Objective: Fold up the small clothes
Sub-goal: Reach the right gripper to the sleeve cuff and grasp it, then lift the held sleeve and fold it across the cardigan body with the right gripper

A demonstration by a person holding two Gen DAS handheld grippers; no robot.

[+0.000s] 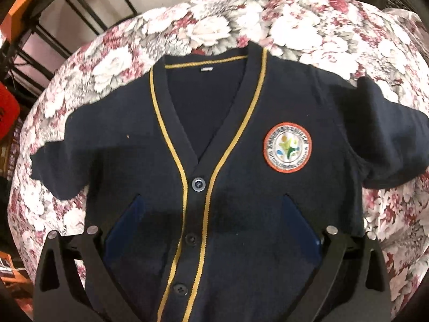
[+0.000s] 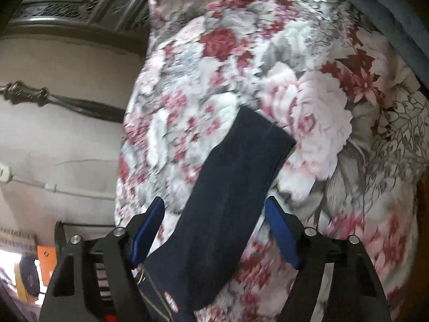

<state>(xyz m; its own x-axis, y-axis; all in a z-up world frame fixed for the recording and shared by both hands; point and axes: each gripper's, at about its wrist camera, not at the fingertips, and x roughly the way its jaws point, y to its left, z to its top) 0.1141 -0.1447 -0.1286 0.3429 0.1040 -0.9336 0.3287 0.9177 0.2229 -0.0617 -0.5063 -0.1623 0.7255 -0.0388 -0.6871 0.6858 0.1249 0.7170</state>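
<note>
A small navy cardigan (image 1: 128,161) with yellow trim, dark buttons and a round orange-rimmed badge (image 1: 287,149) lies flat, front up, on a floral bedspread (image 1: 214,26). Both sleeves spread out to the sides. My left gripper (image 1: 211,201) is open and hovers over the cardigan's buttoned middle, its blue pads wide apart. In the right wrist view one navy sleeve (image 2: 241,166) stretches away over the bedspread (image 2: 335,107). My right gripper (image 2: 214,204) is open and straddles that sleeve near the shoulder. I cannot tell whether it touches the cloth.
A black metal frame (image 1: 80,2) and orange parts (image 1: 13,13) stand past the bed's far left edge. A dark ornate bed rail (image 2: 53,102) and a pale wall lie left of the bed in the right wrist view.
</note>
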